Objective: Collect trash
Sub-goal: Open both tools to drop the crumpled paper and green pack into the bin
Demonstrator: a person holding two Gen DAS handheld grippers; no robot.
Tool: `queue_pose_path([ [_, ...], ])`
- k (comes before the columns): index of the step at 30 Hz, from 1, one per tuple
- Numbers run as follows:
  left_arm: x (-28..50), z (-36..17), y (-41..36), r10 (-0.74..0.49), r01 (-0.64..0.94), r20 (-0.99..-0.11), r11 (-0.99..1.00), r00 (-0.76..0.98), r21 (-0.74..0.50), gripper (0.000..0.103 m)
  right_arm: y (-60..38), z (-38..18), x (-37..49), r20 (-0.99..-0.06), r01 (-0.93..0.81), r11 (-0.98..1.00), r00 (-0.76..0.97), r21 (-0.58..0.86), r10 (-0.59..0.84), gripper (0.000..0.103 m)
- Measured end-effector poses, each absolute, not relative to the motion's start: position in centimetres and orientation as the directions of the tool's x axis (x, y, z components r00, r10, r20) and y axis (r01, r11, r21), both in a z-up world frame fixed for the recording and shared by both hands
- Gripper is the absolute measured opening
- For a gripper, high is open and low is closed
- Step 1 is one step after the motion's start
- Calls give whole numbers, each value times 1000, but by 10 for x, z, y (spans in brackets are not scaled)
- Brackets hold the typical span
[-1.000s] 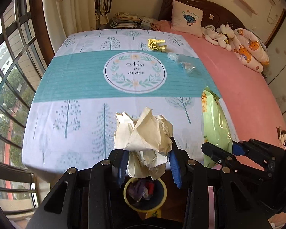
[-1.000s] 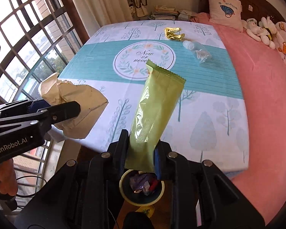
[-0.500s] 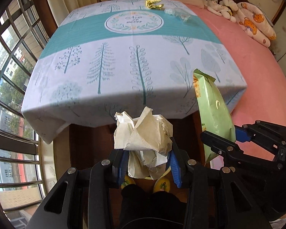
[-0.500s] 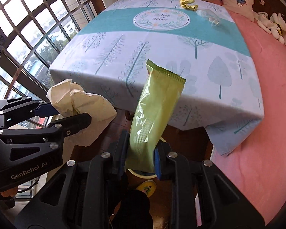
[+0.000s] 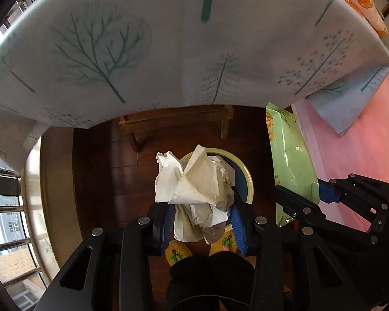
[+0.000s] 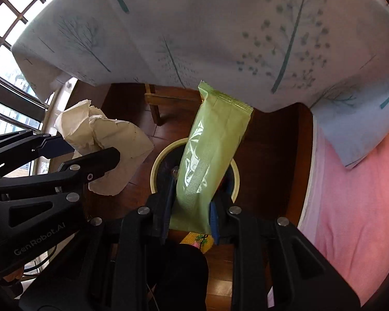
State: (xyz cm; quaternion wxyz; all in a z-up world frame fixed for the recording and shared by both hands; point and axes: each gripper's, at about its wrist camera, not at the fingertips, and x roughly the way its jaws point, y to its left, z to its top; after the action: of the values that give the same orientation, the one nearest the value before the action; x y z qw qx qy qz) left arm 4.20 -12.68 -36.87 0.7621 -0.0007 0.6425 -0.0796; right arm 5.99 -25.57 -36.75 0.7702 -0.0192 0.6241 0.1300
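Note:
My left gripper (image 5: 201,217) is shut on a crumpled ball of beige and white paper (image 5: 194,186). It hangs over a round bin with a pale yellow rim (image 5: 247,178) on the dark wood floor. My right gripper (image 6: 189,207) is shut on a long green snack wrapper (image 6: 210,153), which points up over the same bin (image 6: 155,171). In the right wrist view the left gripper (image 6: 72,153) and the paper ball (image 6: 103,132) sit at the left. In the left wrist view the right gripper (image 5: 316,199) holds the wrapper (image 5: 290,160) at the right.
The tree-print tablecloth (image 5: 168,51) hangs over the table edge just beyond the bin. A wooden stool (image 5: 176,121) stands under the table. Pink bedding (image 6: 355,194) lies at the right, window bars (image 5: 2,207) at the left. A person's yellow slippers (image 5: 177,252) are near the bin.
Both grippers have dropped from above the tabletop to below its edge and tilted down. The table now fills the top of both views, and the bin lies right under the held trash.

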Motion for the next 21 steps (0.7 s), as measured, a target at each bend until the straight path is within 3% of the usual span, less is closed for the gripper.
queue_pose_path([
  [10,49,-476,-129,-154,190,-981,973,116,-131,50,-268,-496,66,-973,-116,977,126,179,194,22],
  [13,57,-495,-127,-149,178,-985,975,83,-133,59,-274,-518,67,-975,-89,978,108,187,196,31],
  [15,60,-503,-123,-146,167,-987,977,67,-133,67,-281,-526,70,-977,-68,980,92,187,193,46],
  [16,62,-505,-121,-147,162,-987,978,64,-135,72,-283,-525,71,-977,-64,980,92,187,193,49],
  [21,64,-498,-110,-145,171,-986,977,80,-130,88,-285,-515,67,-971,-68,977,121,200,207,52],
])
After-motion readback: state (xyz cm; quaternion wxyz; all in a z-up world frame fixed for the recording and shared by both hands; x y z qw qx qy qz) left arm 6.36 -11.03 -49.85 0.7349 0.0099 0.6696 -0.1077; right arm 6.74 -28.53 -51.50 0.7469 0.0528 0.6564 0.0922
